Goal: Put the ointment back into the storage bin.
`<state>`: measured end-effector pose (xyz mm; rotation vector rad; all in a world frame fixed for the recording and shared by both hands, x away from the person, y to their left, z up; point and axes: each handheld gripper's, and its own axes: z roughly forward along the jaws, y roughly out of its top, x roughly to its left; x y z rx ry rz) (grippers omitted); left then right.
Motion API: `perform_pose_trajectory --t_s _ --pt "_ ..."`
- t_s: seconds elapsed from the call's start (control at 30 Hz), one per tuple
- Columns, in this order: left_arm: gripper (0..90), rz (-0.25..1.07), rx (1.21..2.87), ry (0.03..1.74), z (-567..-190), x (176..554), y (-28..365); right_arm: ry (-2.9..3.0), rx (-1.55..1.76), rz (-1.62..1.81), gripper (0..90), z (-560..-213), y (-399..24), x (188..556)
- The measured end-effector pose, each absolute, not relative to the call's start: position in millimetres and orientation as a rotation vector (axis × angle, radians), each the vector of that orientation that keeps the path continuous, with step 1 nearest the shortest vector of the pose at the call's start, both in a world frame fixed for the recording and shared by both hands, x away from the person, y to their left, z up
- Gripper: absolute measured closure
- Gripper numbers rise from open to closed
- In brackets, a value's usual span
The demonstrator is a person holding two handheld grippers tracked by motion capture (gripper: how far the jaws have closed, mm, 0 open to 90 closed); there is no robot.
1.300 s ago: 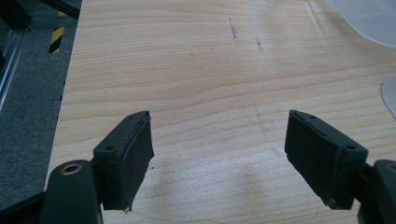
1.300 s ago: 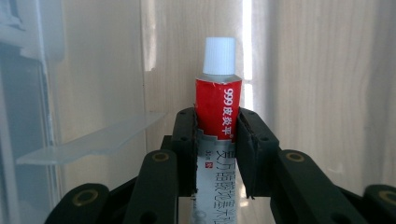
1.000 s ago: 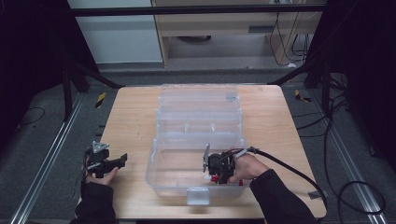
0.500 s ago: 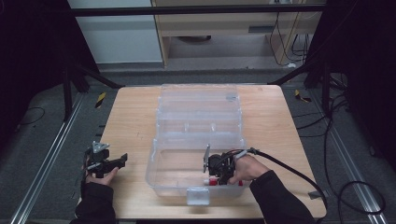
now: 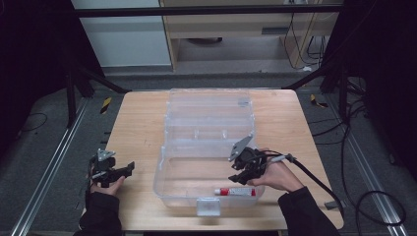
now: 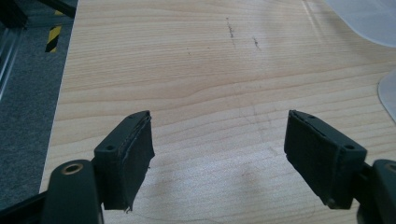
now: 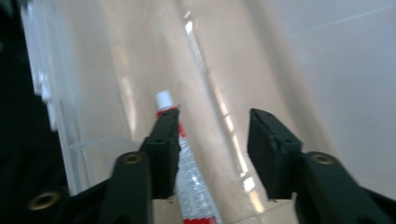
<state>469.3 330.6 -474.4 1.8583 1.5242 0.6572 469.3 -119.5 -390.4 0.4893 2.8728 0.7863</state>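
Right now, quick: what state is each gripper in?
Left gripper: open, holding nothing.
Right gripper: open, fingers just opened; tube released in the clear box.

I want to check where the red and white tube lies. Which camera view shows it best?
The high view: the tube lies whole on the floor of the clear box, near its front wall. The right gripper view shows it blurred, partly behind one black jaw. The left gripper view faces bare table.

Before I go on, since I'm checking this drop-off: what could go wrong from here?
1. The right gripper, whose jaws have just been opening, has nothing between them, but it hangs low above the tube; one jaw could clip it and drag it along.
2. The tube lies close to the clear box's front wall, so closing the lid might be awkward if it shifts.
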Motion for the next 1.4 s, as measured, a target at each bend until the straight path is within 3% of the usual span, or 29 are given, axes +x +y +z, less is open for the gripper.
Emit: perform_pose_trajectory --t_s 0.33,0.6,0.93,1.4 --pt "34.6 0.644 1.860 1.525 -474.0 468.6 329.4 2.511 0.762 1.122 38.0 -364.6 -174.0 457.6" --pt "36.0 0.645 1.859 1.531 -473.9 468.4 329.4 2.292 0.967 1.220 27.9 -367.7 -214.5 450.3" --pt "29.0 0.654 1.860 1.536 -475.0 469.1 329.9 2.050 1.220 1.197 16.4 -401.7 -260.1 456.4" --pt "25.7 0.646 1.866 1.530 -477.3 471.2 328.8 1.957 1.398 1.084 12.3 -458.5 -298.6 468.5"
